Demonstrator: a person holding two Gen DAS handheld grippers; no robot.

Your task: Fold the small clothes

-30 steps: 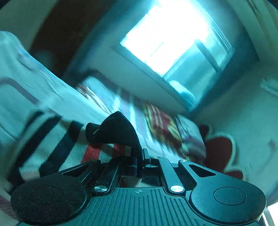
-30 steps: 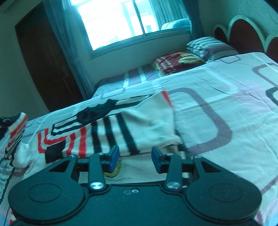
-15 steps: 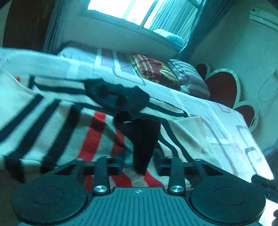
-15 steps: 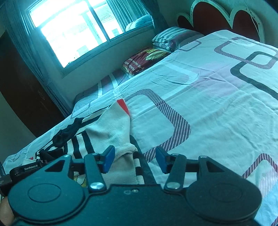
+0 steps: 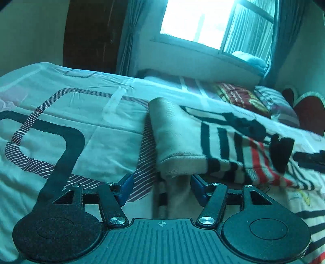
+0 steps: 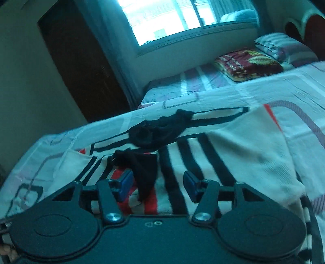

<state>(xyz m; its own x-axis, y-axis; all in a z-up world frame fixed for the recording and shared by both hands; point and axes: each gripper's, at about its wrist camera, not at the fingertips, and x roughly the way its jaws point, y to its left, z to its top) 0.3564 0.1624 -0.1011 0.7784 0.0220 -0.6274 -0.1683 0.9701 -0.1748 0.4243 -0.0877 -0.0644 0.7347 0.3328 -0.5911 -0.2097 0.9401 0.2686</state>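
A cream sweater [image 5: 178, 138] with black and red stripes lies spread on the patterned bed sheet [image 5: 85, 113]. My left gripper [image 5: 162, 186] is low at the sweater's folded cream edge. Its jaws are opening, with that cloth between the blue pads but not pinched. In the right wrist view the sweater [image 6: 243, 146] fills the foreground. A small black cloth [image 6: 146, 170] lies on its red stripes. My right gripper [image 6: 158, 184] straddles the black cloth, jaws opening, pads apart from it. A second bunched black garment [image 6: 160, 132] rests further back on the sweater.
Pillows [image 6: 247, 65] and a striped cushion [image 6: 284, 46] lie by the red headboard [image 5: 308, 113] at the far end of the bed. A bright window [image 6: 162, 18] and a dark wooden door [image 6: 81, 67] stand behind. Bare sheet stretches left of the sweater.
The left gripper let go of the small black cloth, opened, and swung left to the sweater's cream edge. The right gripper widened and moved from the sweater's right edge to over the black cloth.
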